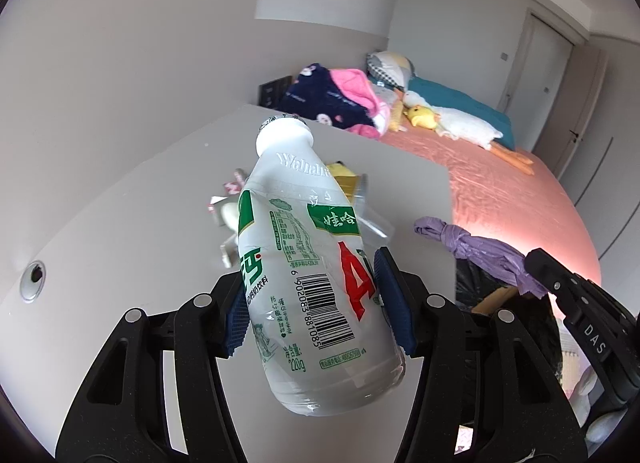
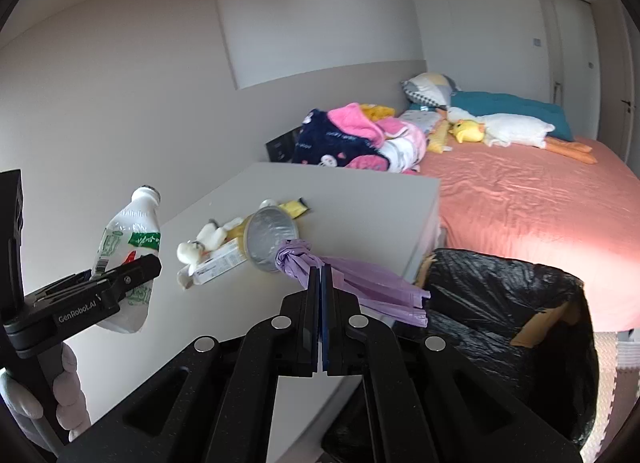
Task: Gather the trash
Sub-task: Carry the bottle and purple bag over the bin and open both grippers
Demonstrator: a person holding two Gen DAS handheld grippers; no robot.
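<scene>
My left gripper is shut on a white plastic drink bottle with green and red print, held tilted above the grey table. It shows in the right wrist view at the left. My right gripper is shut on a rolled purple plastic bag, held over the table's right edge; the bag also shows in the left wrist view. More trash lies on the table: a round foil cup, a white carton, crumpled tissue and a yellow wrapper.
A bin lined with a black bag stands right of the table, below my right gripper. Behind is a bed with a pink sheet, piled clothes and a plush duck. A wall runs along the table's left.
</scene>
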